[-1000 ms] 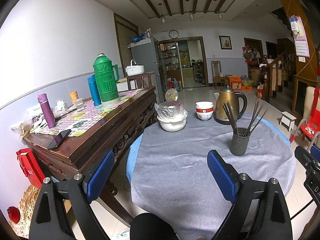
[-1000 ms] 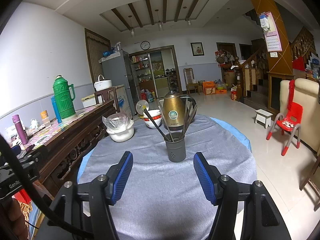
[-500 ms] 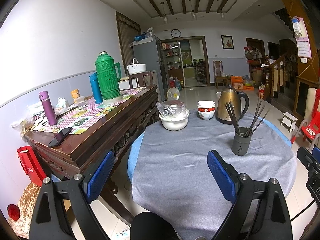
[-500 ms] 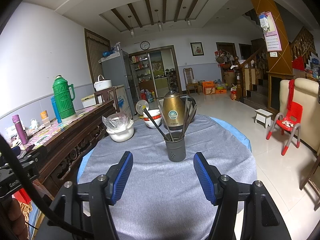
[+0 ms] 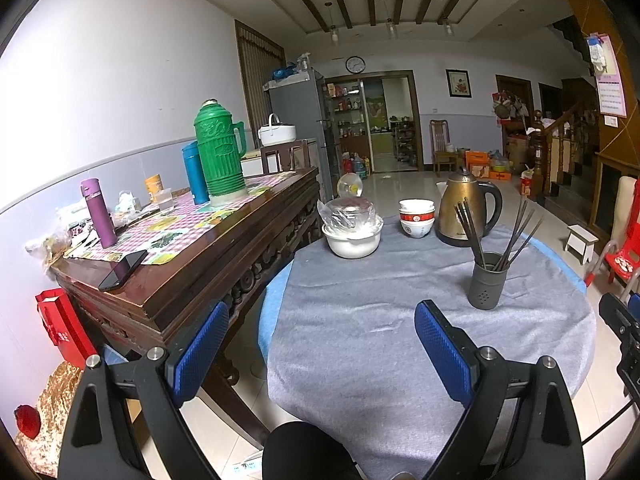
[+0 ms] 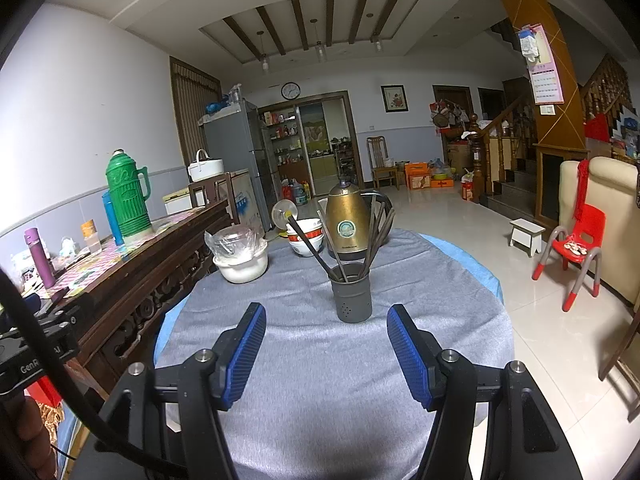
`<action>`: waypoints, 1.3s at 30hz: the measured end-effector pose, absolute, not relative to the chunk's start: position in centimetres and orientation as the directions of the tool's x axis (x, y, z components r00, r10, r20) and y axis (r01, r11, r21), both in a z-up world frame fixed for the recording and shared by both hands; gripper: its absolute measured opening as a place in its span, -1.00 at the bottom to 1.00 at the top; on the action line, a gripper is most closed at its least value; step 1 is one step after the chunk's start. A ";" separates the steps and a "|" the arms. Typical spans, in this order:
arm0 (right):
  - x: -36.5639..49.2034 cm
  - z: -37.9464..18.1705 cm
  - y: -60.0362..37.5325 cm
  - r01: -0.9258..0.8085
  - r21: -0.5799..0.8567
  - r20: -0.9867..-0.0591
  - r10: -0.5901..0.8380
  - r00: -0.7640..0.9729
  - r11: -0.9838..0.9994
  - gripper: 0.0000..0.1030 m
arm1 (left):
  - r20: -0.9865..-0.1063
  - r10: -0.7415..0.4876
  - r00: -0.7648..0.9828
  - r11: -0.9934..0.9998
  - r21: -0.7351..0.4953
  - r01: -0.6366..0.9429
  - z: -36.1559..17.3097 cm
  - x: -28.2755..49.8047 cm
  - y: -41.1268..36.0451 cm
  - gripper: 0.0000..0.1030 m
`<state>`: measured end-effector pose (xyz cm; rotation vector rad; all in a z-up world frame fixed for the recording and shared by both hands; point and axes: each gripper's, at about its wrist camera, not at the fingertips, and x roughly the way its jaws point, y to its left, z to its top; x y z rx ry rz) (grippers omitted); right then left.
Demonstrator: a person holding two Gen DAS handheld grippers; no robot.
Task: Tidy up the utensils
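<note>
A dark grey utensil holder (image 6: 351, 297) stands on the round table's grey cloth (image 6: 320, 360), with several dark chopsticks (image 6: 316, 250) fanned out of it. It also shows in the left wrist view (image 5: 487, 280), chopsticks (image 5: 520, 232) upright in it. My right gripper (image 6: 326, 346) is open and empty, a short way in front of the holder. My left gripper (image 5: 320, 344) is open and empty, at the table's near left edge, the holder off to its right.
Behind the holder stand a brass kettle (image 6: 347, 224), stacked bowls (image 6: 306, 236) and a white pot with a plastic-wrapped lid (image 6: 241, 258). A wooden sideboard (image 5: 192, 264) with a green thermos (image 5: 219, 156) borders the table's left. A red child's chair (image 6: 576, 248) stands at right.
The left wrist view has shifted a little, with the sideboard and table objects sliding slightly right and up. The right gripper and the holder have not moved.
</note>
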<state>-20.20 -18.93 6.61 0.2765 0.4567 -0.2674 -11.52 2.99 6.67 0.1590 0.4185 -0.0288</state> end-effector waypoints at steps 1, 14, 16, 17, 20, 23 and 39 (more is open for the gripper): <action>-20.2 6.6 -18.9 0.313 0.203 -0.467 -0.189 0.864 0.928 0.30 | -0.408 0.005 0.913 0.987 0.147 0.060 6.6 -11.5 3.0 0.83; -20.3 6.5 -18.7 0.313 0.202 -0.468 -0.189 0.863 0.928 0.30 | -0.412 0.007 0.911 0.988 0.143 0.057 6.4 -11.4 3.2 0.83; -20.3 6.4 -18.8 0.312 0.202 -0.469 -0.188 0.863 0.928 0.30 | -0.411 0.009 0.912 0.988 0.144 0.056 6.4 -11.4 3.2 0.83; -20.3 6.5 -18.8 0.312 0.202 -0.469 -0.188 0.863 0.928 0.30 | -0.412 0.008 0.911 0.988 0.145 0.057 6.4 -11.4 3.2 0.83; -20.3 6.5 -18.8 0.313 0.202 -0.469 -0.189 0.863 0.928 0.30 | -0.412 0.009 0.911 0.988 0.145 0.056 6.4 -11.4 3.3 0.83; -20.3 6.5 -18.7 0.313 0.201 -0.469 -0.190 0.863 0.928 0.30 | -0.413 0.008 0.911 0.988 0.144 0.056 6.4 -11.4 3.3 0.83; -20.3 6.4 -18.6 0.312 0.200 -0.469 -0.189 0.863 0.929 0.30 | -0.413 0.009 0.911 0.988 0.143 0.055 6.4 -11.3 3.3 0.83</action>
